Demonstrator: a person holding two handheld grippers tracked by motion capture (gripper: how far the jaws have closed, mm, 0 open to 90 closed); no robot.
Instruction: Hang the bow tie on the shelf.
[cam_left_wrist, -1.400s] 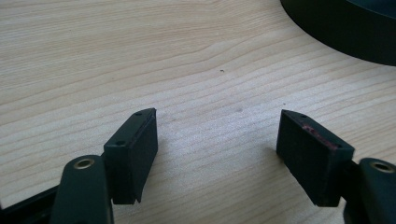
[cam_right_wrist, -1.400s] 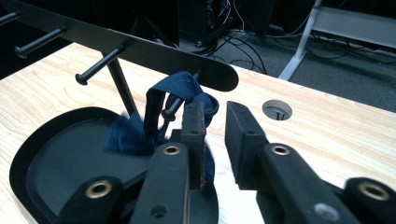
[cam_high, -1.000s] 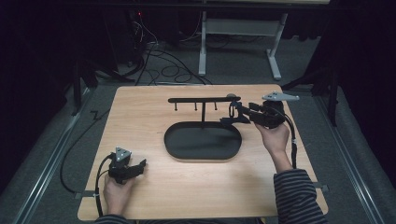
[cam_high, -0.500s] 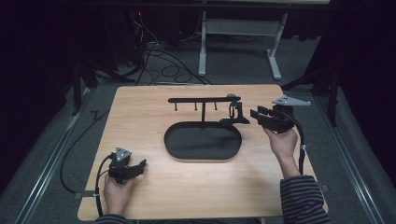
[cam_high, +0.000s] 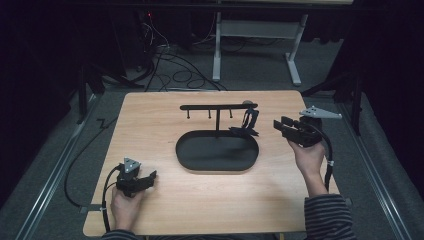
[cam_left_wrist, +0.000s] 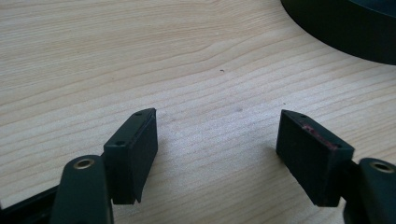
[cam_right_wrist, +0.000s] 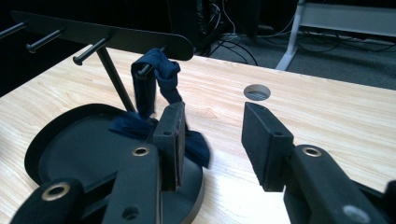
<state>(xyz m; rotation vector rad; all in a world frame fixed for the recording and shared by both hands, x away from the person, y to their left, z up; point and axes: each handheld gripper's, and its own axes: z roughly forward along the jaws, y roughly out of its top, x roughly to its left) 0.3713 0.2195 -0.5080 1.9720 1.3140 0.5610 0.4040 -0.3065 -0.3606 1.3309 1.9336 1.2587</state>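
Note:
A black peg rack (cam_high: 218, 106) stands on an oval black base (cam_high: 200, 159) at mid-table. A dark blue strap (cam_high: 248, 120) hangs from its rightmost peg, its tail resting on the base. In the right gripper view the strap (cam_right_wrist: 156, 77) hangs just beyond my jaws, apart from them. My right gripper (cam_high: 282, 125) (cam_right_wrist: 212, 121) is held open, empty, right of the rack. My left gripper (cam_high: 146, 178) (cam_left_wrist: 217, 126) rests open and empty on the wood at the front left, with the base's rim (cam_left_wrist: 336, 28) ahead.
The wooden table (cam_high: 150, 130) has a round cable hole (cam_right_wrist: 257, 92) near its far right side. Cables and a desk frame (cam_high: 255, 35) lie on the floor beyond the far edge. Bare wood surrounds the base.
My right gripper has drawn back to the right from the rack's end peg, leaving the blue strap hanging there. The left gripper has stayed put.

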